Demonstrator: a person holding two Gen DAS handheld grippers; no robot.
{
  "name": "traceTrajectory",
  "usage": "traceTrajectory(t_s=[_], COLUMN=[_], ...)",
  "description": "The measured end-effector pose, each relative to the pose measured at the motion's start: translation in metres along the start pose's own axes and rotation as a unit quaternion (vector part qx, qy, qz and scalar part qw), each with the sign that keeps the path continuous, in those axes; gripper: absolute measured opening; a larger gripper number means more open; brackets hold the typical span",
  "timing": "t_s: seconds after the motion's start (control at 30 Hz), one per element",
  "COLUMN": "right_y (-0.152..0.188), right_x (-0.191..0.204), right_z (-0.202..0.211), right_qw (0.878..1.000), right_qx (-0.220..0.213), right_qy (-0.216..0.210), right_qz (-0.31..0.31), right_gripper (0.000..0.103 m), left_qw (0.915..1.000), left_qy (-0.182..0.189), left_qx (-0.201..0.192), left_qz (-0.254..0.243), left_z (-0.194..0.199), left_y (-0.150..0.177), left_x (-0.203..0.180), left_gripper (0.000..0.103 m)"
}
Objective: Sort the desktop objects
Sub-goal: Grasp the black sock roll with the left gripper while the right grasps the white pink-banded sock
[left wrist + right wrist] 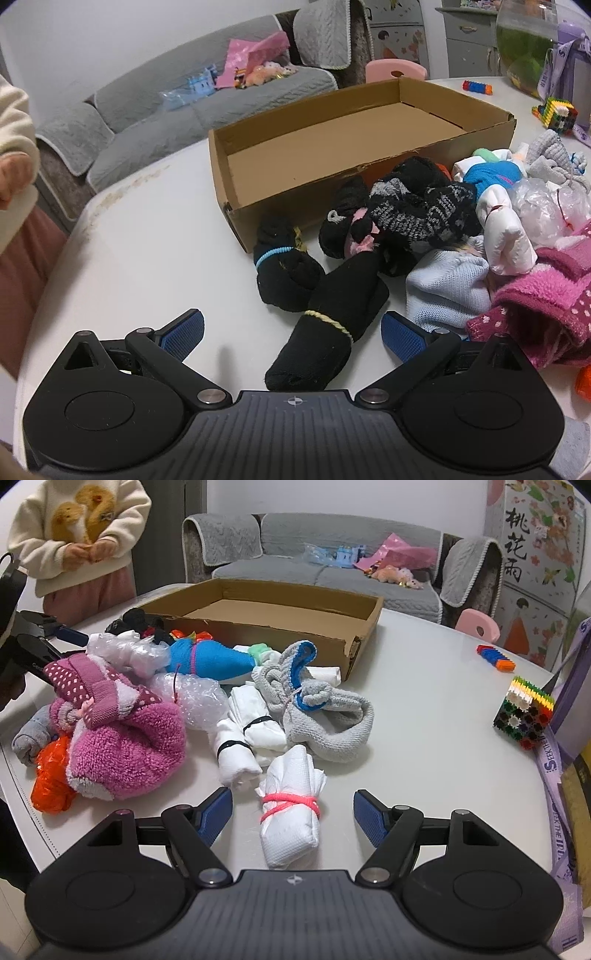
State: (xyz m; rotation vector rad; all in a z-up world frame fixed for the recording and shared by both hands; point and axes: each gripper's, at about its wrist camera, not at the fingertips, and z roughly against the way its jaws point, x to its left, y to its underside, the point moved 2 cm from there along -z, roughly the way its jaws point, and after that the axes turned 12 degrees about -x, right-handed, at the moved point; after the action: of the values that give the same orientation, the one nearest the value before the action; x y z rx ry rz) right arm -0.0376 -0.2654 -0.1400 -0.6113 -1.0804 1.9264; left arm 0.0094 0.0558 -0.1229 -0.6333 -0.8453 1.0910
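Note:
A pile of rolled sock bundles lies on the white table [140, 236] before an empty cardboard box [332, 147]. My left gripper [291, 332] is open, its jaws either side of a black bundle tied with a yellow band [325, 347]. Another black bundle with a blue band [284, 269] lies just beyond. My right gripper [291, 812] is open around a white bundle tied with a pink band [290, 808]. The box [273, 609] also shows in the right wrist view, with the left gripper [55, 642] at the far left.
Pink fuzzy socks [122, 734], grey socks [325, 716], a blue bundle [210, 661], white bundles [240, 734] and bubble wrap [195, 698] crowd the pile. A block cube [524, 712] and block strip [495, 659] sit right. A child [74, 535] stands beyond the table.

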Motion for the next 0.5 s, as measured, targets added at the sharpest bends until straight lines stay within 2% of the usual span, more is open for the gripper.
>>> traceTrajectory(t_s=[0.17, 0.3, 0.5], right_y=[0.001, 0.001, 0.001], right_x=[0.000, 0.000, 0.003], right_z=[0.001, 0.002, 0.001], right_qw=[1.000, 1.000, 1.000], right_qx=[0.002, 0.002, 0.003], right_qy=[0.003, 0.006, 0.012], right_qz=[-0.008, -0.011, -0.018], right_gripper=[0.070, 0.071, 0.073], left_qw=[0.9997, 0.9990, 0.9933], left_qy=[-0.016, -0.015, 0.006], left_qx=[0.000, 0.004, 0.013], left_qz=[0.020, 0.041, 0.115], left_z=[0.001, 0.000, -0.006], left_y=[0.001, 0.002, 0.009], left_x=[-0.001, 0.003, 0.016], left_gripper=[0.102, 0.103, 0.103])
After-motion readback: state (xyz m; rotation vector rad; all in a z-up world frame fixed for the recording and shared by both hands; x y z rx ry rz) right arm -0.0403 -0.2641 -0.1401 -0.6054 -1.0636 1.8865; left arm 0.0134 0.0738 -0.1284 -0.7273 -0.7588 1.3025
